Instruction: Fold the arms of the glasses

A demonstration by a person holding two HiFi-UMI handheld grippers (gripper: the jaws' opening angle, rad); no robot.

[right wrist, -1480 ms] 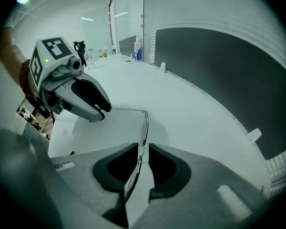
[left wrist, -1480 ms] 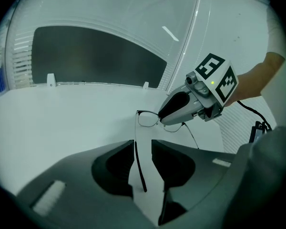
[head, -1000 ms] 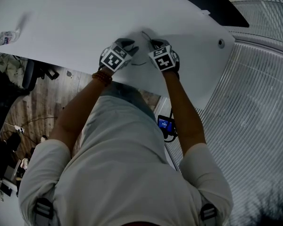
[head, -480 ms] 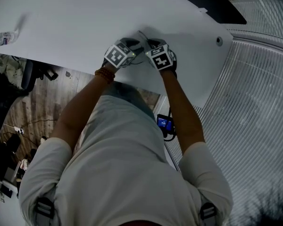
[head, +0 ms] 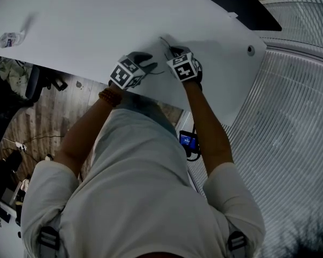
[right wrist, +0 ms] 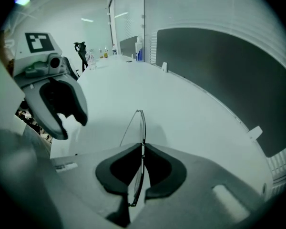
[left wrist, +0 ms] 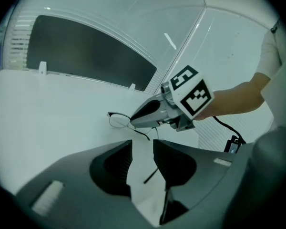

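Thin dark-rimmed glasses [right wrist: 141, 120] stand on edge on the white table [head: 86, 20]. My right gripper [right wrist: 143, 149] is shut on their frame, one lens [left wrist: 118, 120] poking out past its tips. In the head view this gripper [head: 173, 52] points down at the table with the glasses [head: 164, 41] just beyond it. My left gripper [left wrist: 143, 147] hangs to the left, apart from the frame, its jaws wide but closing. Its pads press on nothing; one thin temple arm [left wrist: 150, 175] shows through the gap lower down. The head view shows the left gripper [head: 145, 64] near the table's front edge.
A crumpled wrapper [head: 8, 38] lies at the table's far left. A round hole [head: 251, 50] sits in the tabletop at right, and a dark panel [head: 242, 4] runs behind it. Bottles [right wrist: 93, 56] stand far down the table. A small device [head: 189, 142] hangs below the edge.
My left gripper has pulled back from the glasses, left and toward the table's front edge, with its jaws wider. The right gripper has kept still on the frame.
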